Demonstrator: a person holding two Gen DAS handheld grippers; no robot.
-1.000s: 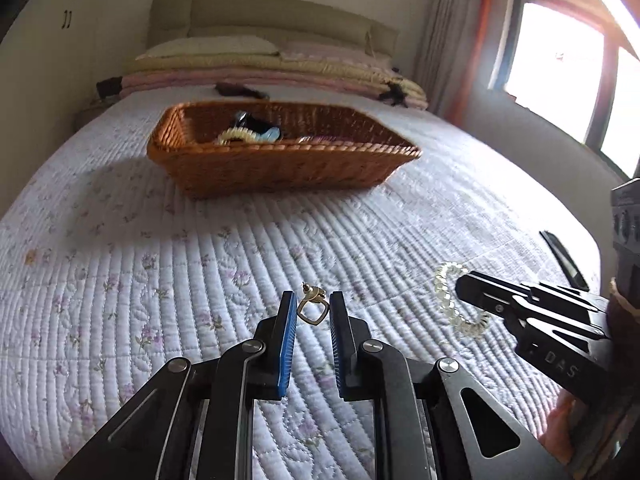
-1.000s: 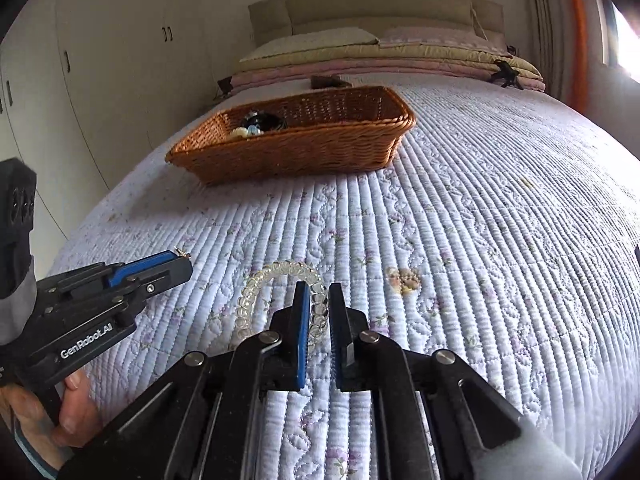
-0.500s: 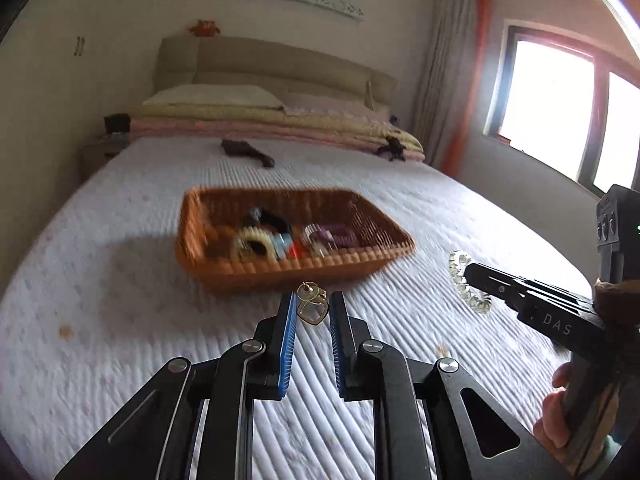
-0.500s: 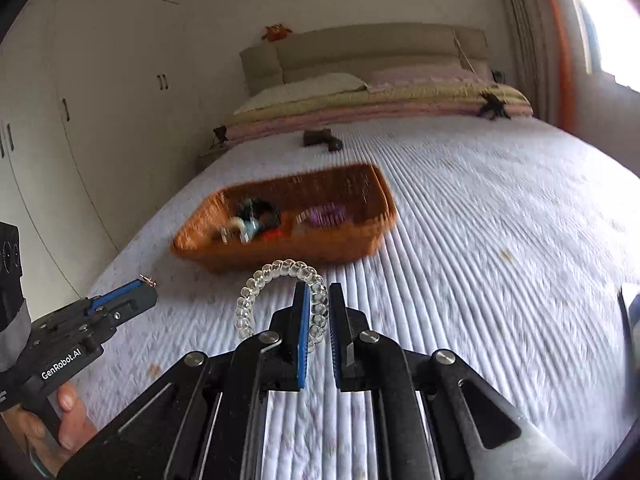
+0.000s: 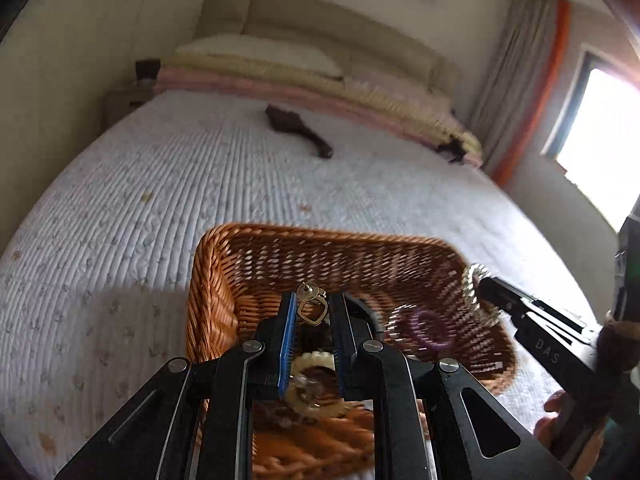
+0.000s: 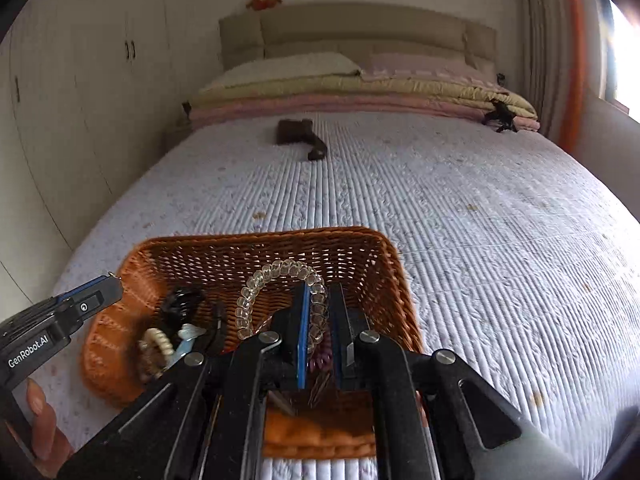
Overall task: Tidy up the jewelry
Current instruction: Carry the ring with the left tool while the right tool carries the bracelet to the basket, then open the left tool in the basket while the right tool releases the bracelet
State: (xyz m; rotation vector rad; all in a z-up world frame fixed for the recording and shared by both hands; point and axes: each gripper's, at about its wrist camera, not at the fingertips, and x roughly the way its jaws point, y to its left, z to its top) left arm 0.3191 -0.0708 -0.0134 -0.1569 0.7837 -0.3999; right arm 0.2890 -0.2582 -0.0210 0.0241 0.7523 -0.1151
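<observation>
Both grippers have travelled from low over the quilt to above the wicker basket [image 5: 208,280], which a second ago sat well ahead of us. Our left gripper [image 5: 313,312] pinches a small gold earring [image 5: 311,307] between its blue pads, held over the basket's interior. Our right gripper [image 6: 320,308] is closed on a clear beaded bracelet [image 6: 276,276], whose loop arcs up toward eleven o'clock from the fingertips, also over the basket.

We judge the task well along: inside the basket lie a purple coil hair tie [image 5: 428,326], a cream bead bracelet [image 6: 156,340] and a dark glossy piece [image 6: 180,300] we cannot identify. Neither carried piece has been released yet, so both drops remain. No other jewelry shows on the quilt, though the grippers hide the nearest part.

Under the basket lies a white quilted bedspread [image 6: 480,240] with a faint floral print. At twelve o'clock lies a dark brown object [image 6: 300,136], then folded yellow and pink blankets [image 6: 360,96] against a beige headboard [image 6: 360,28]. White wardrobes [image 6: 80,100] stand at ten o'clock; a window [image 5: 600,128] with an orange-edged curtain glows at two o'clock.
</observation>
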